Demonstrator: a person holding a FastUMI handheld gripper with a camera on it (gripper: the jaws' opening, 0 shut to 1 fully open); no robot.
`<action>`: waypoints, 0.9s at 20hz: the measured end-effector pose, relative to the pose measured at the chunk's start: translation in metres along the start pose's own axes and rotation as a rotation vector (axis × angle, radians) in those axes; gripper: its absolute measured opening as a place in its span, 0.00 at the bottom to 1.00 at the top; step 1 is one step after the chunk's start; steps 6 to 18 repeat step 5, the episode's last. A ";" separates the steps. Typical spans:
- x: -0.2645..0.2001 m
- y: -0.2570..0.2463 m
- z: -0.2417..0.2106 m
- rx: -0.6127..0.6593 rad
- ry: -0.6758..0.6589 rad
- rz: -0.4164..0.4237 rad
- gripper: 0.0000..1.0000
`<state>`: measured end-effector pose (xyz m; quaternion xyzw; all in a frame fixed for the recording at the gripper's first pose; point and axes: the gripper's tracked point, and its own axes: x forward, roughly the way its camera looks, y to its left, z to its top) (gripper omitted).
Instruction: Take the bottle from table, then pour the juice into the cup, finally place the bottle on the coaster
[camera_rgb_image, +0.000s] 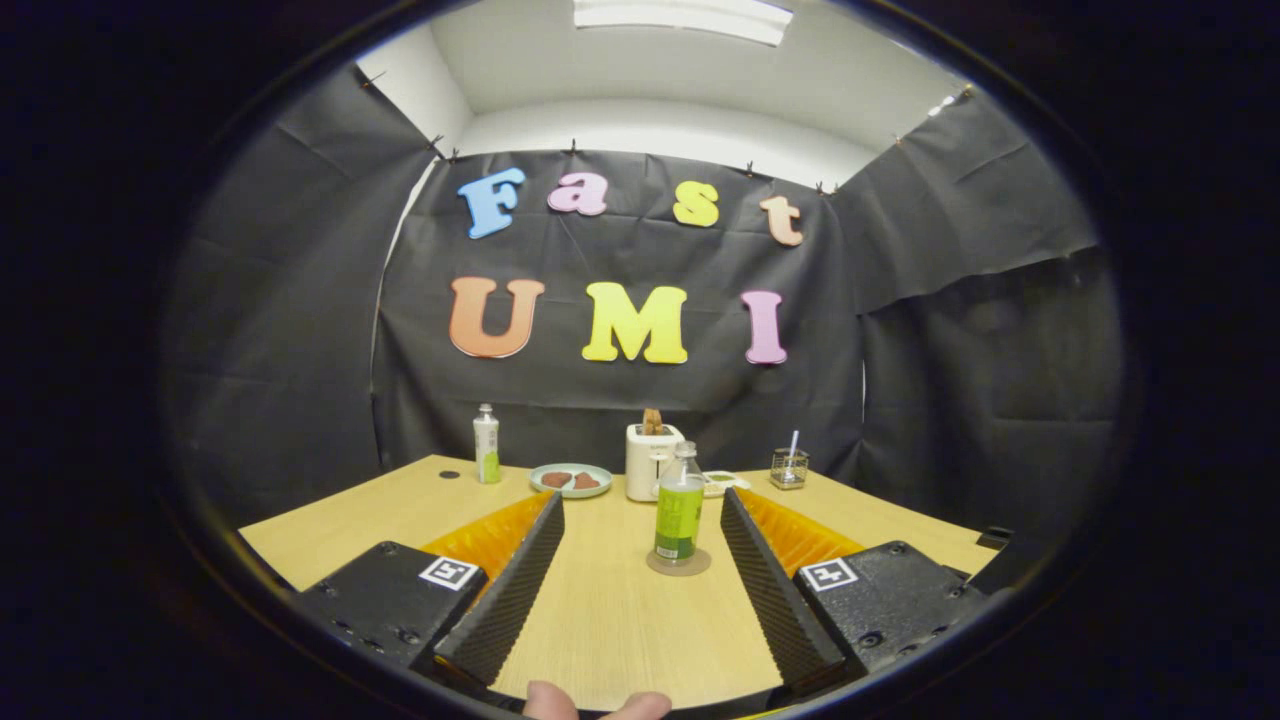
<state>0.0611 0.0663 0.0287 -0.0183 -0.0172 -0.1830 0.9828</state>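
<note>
Standing upright on coaster (678, 563), green-labelled bottle (680, 510), fingers (520, 590) spread apart

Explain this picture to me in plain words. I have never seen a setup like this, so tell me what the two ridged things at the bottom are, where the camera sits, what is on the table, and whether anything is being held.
The camera rides on a handheld gripper and looks forward along its two fingers, the ridged bars you mean. A person carries the tool; a fingertip shows at the bottom.

The fingers are spread wide apart and hold nothing.

On the wooden table, between the fingers and nearer the right one, a green-labelled bottle stands upright on a round coaster. Further back are a white toaster with toast sticking up, a plate with brownish food, a second, white bottle off to the left, and a small glass with a stick or straw in it to the right. A small dish sits behind the green bottle; its contents are too small to tell.
</note>
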 end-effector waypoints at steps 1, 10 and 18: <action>0.000 -0.001 0.000 -0.001 0.000 0.000 1.00; -0.001 0.001 0.003 -0.026 -0.012 -0.002 1.00; -0.001 0.001 0.003 -0.026 -0.012 -0.002 1.00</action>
